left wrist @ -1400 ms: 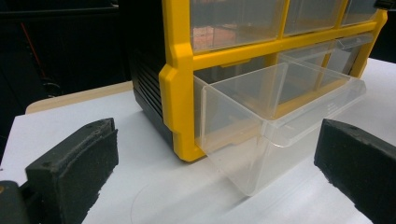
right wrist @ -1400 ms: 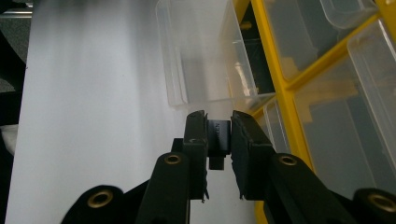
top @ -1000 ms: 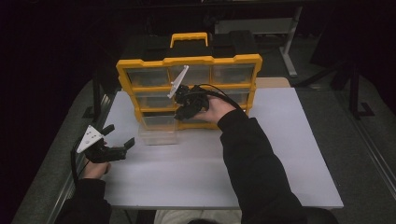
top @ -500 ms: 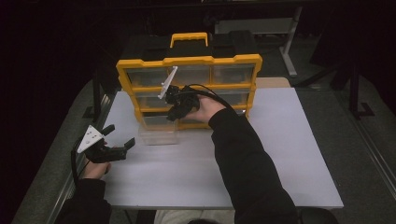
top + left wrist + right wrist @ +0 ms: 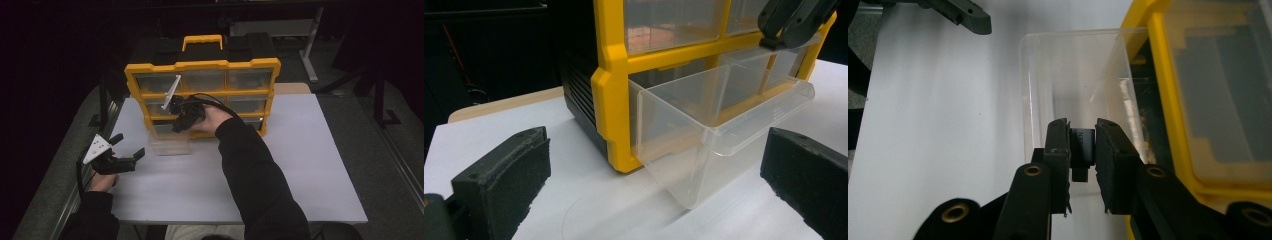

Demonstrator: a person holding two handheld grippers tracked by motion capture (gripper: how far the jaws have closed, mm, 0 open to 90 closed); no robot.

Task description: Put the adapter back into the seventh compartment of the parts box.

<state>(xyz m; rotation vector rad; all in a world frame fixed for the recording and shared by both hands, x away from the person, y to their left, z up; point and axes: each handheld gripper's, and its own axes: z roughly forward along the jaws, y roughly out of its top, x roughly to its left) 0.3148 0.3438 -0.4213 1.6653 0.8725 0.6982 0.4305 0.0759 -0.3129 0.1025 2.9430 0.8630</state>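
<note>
A small black blocky part (image 5: 1082, 150) is clamped between the matte pads of the right gripper (image 5: 1082, 131) above the clear plastic drawer (image 5: 1073, 85) pulled from the yellow organiser (image 5: 202, 67) on the white surface (image 5: 310, 150), while the left gripper (image 5: 127, 145) is held released.

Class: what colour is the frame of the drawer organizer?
Yellow frame, clearest in the high view.

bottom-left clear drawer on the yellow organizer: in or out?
Out. The clear plastic drawer juts well past the yellow organizer frame onto the white table, its back end still in the slot. It looks empty.
</note>
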